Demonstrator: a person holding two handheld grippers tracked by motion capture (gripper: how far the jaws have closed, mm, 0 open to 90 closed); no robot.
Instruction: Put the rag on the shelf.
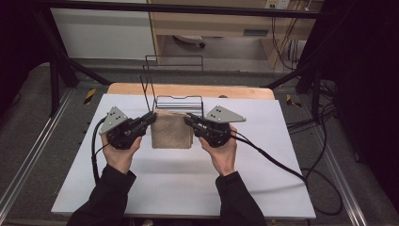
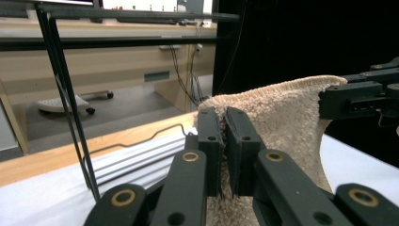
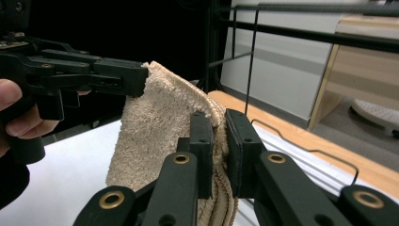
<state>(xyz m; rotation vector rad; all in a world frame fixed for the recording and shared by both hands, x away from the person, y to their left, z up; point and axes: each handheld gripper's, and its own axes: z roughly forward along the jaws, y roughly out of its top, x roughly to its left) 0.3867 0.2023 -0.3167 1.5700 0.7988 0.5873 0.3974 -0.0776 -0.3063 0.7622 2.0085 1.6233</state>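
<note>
Right tongs pinch the beige towel; left tongs grip its far corner.

High cam sits above the person's side, looks fwd and down over the whole white bench, forearms coming in from the bottom; it's well back. Left gripper cam rides low behind its own fingers, v. close, facing across the beige towel toward the right gripper, w/ wire rack at its left. Right gripper cam mirrors that, facing the left gripper. All three share the towel; both gripper cams also catch the rack and bench edge.
</note>
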